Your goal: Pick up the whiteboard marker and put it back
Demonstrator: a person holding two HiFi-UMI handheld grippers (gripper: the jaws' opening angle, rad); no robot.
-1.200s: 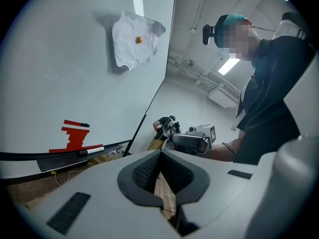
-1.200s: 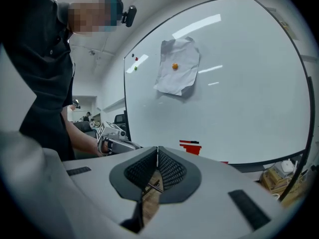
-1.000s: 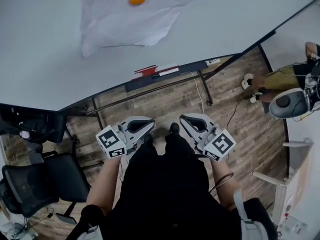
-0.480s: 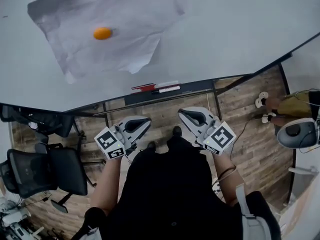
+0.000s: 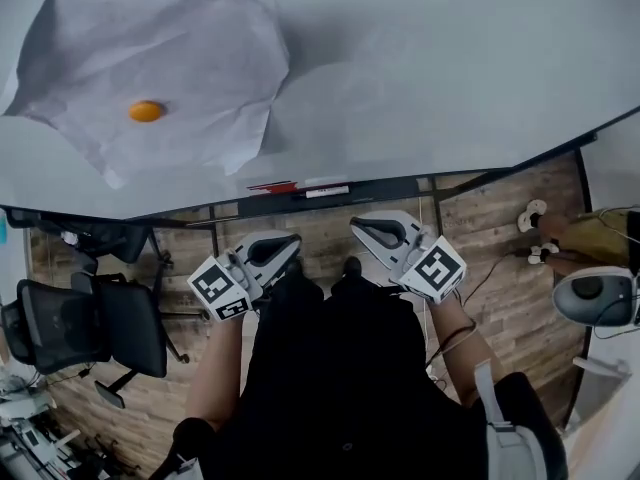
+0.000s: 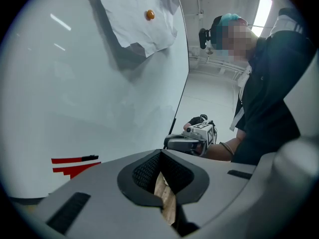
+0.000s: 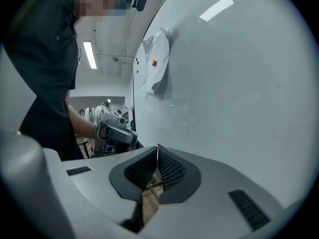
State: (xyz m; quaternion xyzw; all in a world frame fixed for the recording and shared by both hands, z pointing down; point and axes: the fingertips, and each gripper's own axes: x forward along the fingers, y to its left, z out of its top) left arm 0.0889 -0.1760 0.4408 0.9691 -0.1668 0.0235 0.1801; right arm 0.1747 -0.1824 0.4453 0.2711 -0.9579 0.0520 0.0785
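Note:
Whiteboard markers lie on the dark tray (image 5: 385, 183) under the whiteboard (image 5: 430, 68): a red marker (image 5: 272, 186) and a pale one (image 5: 328, 190). In the left gripper view the red marker (image 6: 72, 160) shows at the lower left. My left gripper (image 5: 292, 240) (image 6: 160, 153) is shut and holds nothing, below the tray and apart from it. My right gripper (image 5: 358, 226) (image 7: 157, 148) is also shut and empty, beside the left one. Each gripper view shows the other gripper: the right gripper (image 6: 192, 139) and the left gripper (image 7: 117, 131).
A crumpled white paper (image 5: 150, 58) is pinned to the board by an orange magnet (image 5: 147, 111). A black office chair (image 5: 90, 328) stands at the left on the wooden floor. A person's feet (image 5: 535, 230) and a grey round device (image 5: 595, 298) are at the right.
The head view has swung, so the paper and magnet slid left and down in the picture. Both grippers stay shut and low in front of the body.

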